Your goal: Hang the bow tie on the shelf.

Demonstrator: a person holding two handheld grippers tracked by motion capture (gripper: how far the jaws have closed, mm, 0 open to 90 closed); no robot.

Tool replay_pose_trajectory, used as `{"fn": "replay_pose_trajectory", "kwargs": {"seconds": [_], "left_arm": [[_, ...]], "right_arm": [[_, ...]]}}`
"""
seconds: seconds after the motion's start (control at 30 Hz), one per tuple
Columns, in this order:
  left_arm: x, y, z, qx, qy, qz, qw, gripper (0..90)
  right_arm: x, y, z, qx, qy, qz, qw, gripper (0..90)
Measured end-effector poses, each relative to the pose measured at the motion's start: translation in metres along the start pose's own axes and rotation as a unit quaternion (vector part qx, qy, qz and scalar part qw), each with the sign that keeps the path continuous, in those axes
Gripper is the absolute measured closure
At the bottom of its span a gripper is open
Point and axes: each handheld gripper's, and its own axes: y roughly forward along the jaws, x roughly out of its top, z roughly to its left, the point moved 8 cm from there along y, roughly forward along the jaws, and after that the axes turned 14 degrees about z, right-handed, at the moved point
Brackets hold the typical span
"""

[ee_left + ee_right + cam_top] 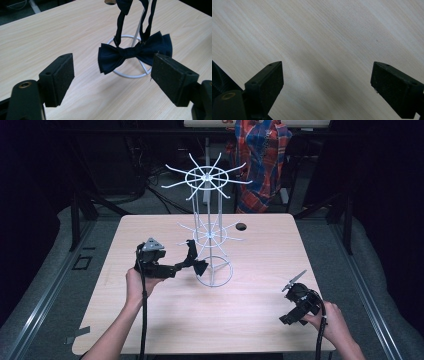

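Observation:
A navy bow tie (pixel 132 53) hangs by its strap (pixel 119 25) from a lower spoke of a white wire rack (pixel 207 180), low over the rack's ring base (pixel 130 75). In the high view the bow tie (pixel 199 266) is just left of the rack's pole. My left gripper (pixel 176 268) sits close on its left, level with it. In the left gripper view that gripper (pixel 112 72) is open, and the tie is just beyond its pads, touching neither. My right gripper (pixel 292 316) rests near the table's front right. It (pixel 327 77) is open over bare wood.
The rack stands mid-table on a light wood table (pixel 150 320) and has two tiers of spokes. A round hole (pixel 241 226) lies behind the rack. A red plaid cloth (pixel 260 160) hangs beyond the far edge. Dark floor and metal rails surround the table.

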Motion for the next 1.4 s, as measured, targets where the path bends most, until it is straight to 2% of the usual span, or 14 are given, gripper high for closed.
{"fn": "replay_pose_trajectory", "kwargs": {"seconds": [0.17, 0.37, 0.57, 0.77, 0.9, 1.27, 1.3, 1.33, 1.4], "left_arm": [[-0.004, -0.002, -0.003, 0.007, 0.005, 0.009, 0.9999, 15.5], [-0.015, 0.001, -0.010, 0.023, 0.021, 0.039, 0.9988, 11.1], [-0.025, -0.001, -0.012, 0.036, 0.028, 0.053, 0.9975, 7.8], [-0.034, -0.004, -0.011, 0.042, 0.024, 0.062, 0.9969, 5.4], [-0.048, -0.007, -0.009, 0.049, 0.025, 0.080, 0.9953, 4.3], [-0.067, -0.014, -0.003, 0.056, 0.009, 0.094, 0.9939, 1.6], [-0.069, -0.015, -0.002, 0.057, 0.006, 0.095, 0.9938, 1.6], [-0.074, -0.016, -0.002, 0.055, -0.007, 0.098, 0.9936, 1.2], [-0.077, -0.017, -0.002, 0.056, -0.010, 0.101, 0.9932, 0.7]], "right_arm": [[0.000, 0.000, 0.000, -0.001, 0.000, 0.000, 1.0000, 10.9], [-0.001, -0.001, 0.000, -0.002, -0.003, 0.001, 1.0000, 10.9], [0.000, -0.001, 0.000, 0.000, -0.003, -0.001, 1.0000, 10.9], [0.000, -0.001, 0.001, -0.004, -0.006, 0.001, 1.0000, 10.9], [0.000, -0.001, 0.001, -0.006, -0.006, 0.003, 1.0000, 10.9], [0.000, -0.001, 0.003, -0.006, -0.008, 0.004, 0.9999, 10.9], [0.000, -0.002, 0.003, -0.005, -0.015, 0.010, 0.9998, 11.0], [0.000, -0.002, 0.003, -0.008, -0.015, 0.012, 0.9998, 10.9], [0.001, -0.002, 0.004, -0.013, -0.010, 0.003, 0.9999, 10.9]]}}
